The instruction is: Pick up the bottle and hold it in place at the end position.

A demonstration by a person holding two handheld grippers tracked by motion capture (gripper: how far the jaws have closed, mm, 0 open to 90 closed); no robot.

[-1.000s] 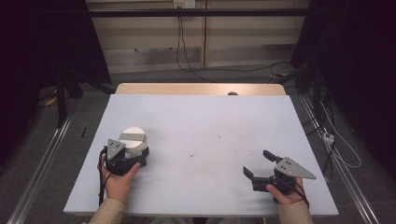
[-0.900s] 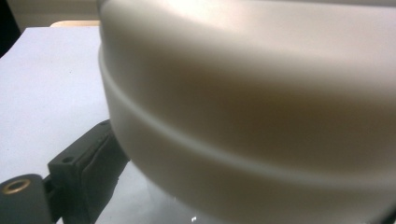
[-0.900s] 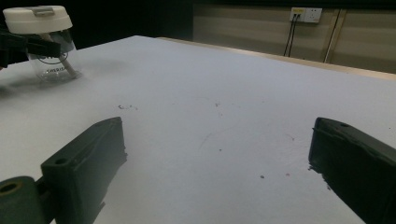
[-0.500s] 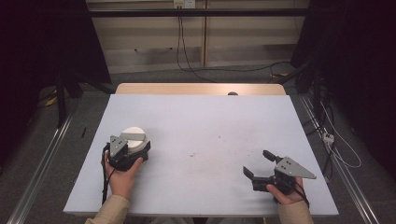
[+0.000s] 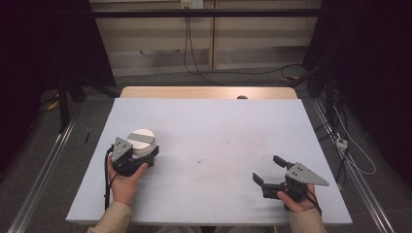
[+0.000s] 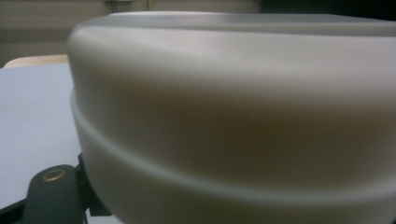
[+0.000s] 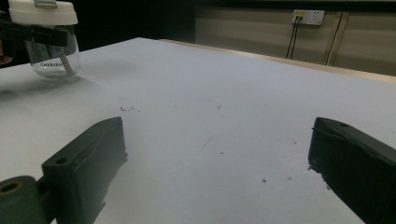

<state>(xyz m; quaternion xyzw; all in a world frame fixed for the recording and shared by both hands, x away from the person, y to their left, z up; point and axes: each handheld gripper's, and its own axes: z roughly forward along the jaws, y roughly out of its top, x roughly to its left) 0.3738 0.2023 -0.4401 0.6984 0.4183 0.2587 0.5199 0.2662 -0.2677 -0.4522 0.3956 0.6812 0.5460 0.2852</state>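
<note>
My left tool (image 5: 138, 156) pinches white-lidded clear glass jar (image 5: 141, 141) | my right tool (image 5: 270, 171) spread, over pale counter (image 5: 218, 131)

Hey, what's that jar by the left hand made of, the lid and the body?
The lid looks like white, matte, opaque plastic: it has a smooth moulded rim with a ridge line. The jar body looks like clear glass or hard plastic, since it is see-through with printed lettering; which of the two I can't tell. The left hand-held gripper is around it.

Jar (image 5: 141, 141) left — right gripper (image 5: 271, 170) opposite
</note>
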